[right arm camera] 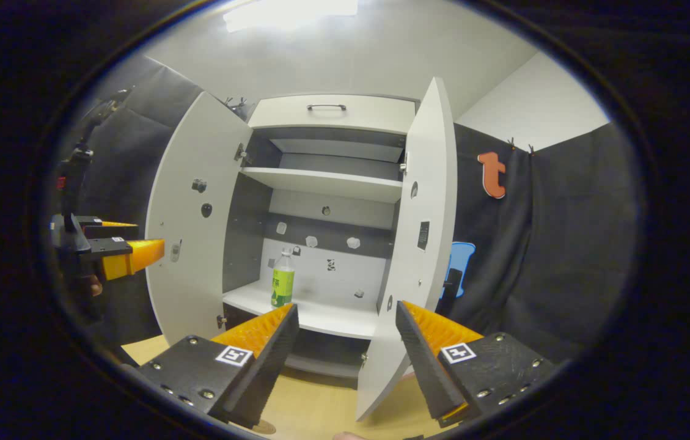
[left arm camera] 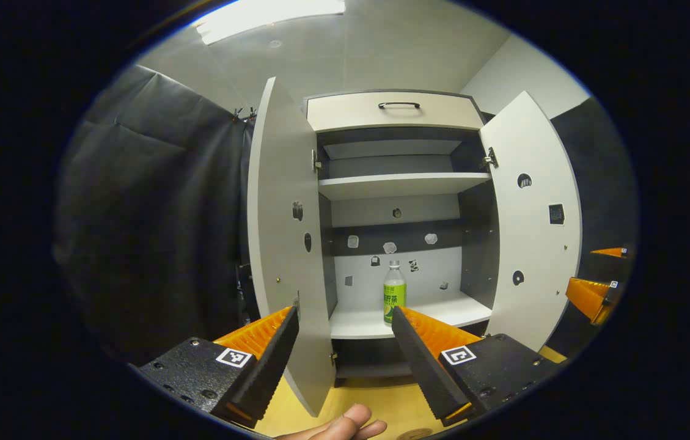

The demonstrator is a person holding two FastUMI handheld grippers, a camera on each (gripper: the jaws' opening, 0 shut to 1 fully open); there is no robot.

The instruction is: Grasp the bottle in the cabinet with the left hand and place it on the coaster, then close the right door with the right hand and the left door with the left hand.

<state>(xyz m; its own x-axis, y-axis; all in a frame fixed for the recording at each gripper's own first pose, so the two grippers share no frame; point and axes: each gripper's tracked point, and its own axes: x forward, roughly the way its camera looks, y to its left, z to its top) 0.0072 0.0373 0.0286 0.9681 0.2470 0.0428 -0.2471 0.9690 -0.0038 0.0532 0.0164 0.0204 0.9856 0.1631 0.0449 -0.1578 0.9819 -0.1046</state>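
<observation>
2 doors stand wide open on the cabinet (left arm camera: pixel 400 116): the left door (left arm camera: pixel 280 244) and the right door (left arm camera: pixel 531 226) both swing out toward the cameras. Inside, the bottle (left arm camera: pixel 394 293) stands upright on the lower shelf (left arm camera: pixel 442 315), near its middle, with nothing touching it. An upper shelf (left arm camera: pixel 403 183) sits above, and a drawer with a dark handle (left arm camera: pixel 399 105) tops the unit. Small stickers dot the back panel and doors, too small to make out.

From the left gripper view, the left gripper (left arm camera: pixel 345 318) hangs in front of the opening, its fingers spread wide and holding nothing; the left door's edge lies between them, partly masking the cabinet's left side. A person's fingertips (left arm camera: pixel 345 425) show at the bottom edge above the yellow desk (left arm camera: pixel 375 397).

From the right gripper view, the right gripper (right arm camera: pixel 348 315) also has its fingers wide apart and bare, with the right door's lower edge between them. A round shape cut off at the desk's near edge may be the coaster; I cannot tell.
</observation>
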